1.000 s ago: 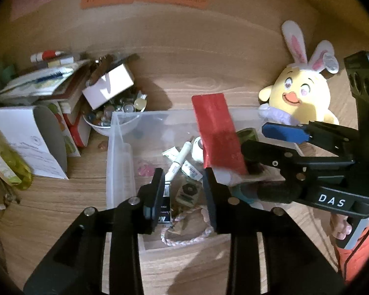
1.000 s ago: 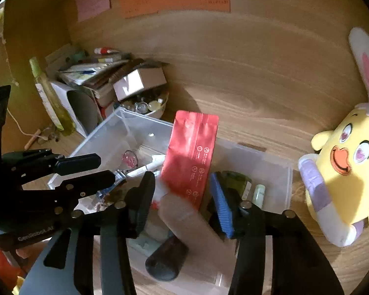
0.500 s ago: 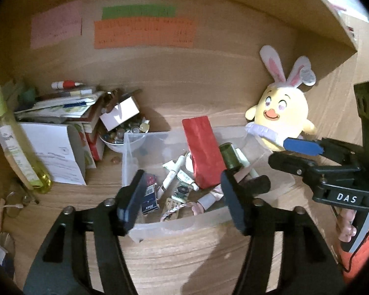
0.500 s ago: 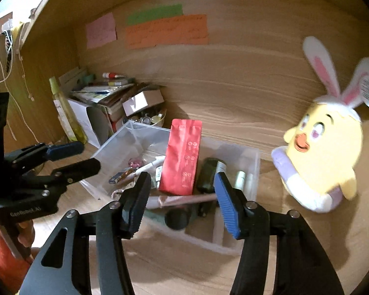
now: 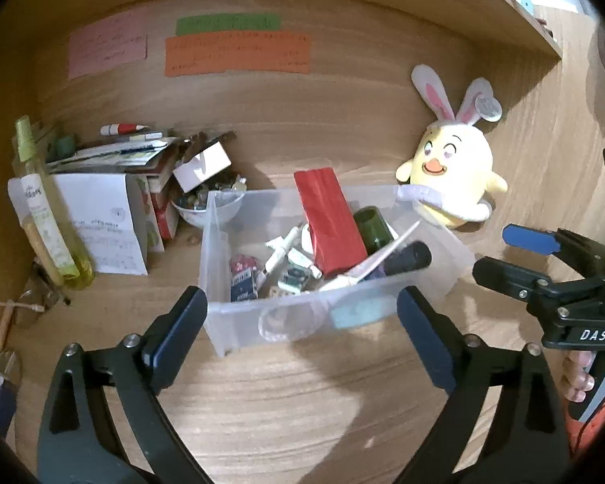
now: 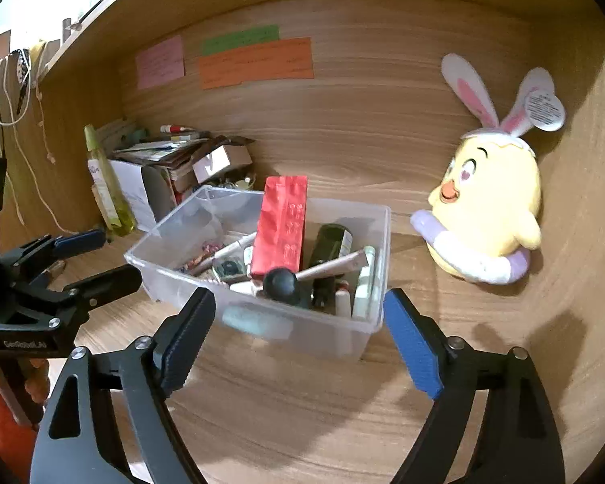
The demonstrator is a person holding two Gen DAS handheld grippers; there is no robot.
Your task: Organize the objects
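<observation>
Grippers, left gripper (image 5: 298, 339) and right gripper (image 6: 298, 334), hang just short of the clear bin (image 6: 302, 328), jaws opening wide and empty; its long side faces them, neither nearer.

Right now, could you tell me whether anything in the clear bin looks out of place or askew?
Yes: the red pouch stands on end above the clear bin's rim, and a pale tube leans slanted across the clutter.
</observation>
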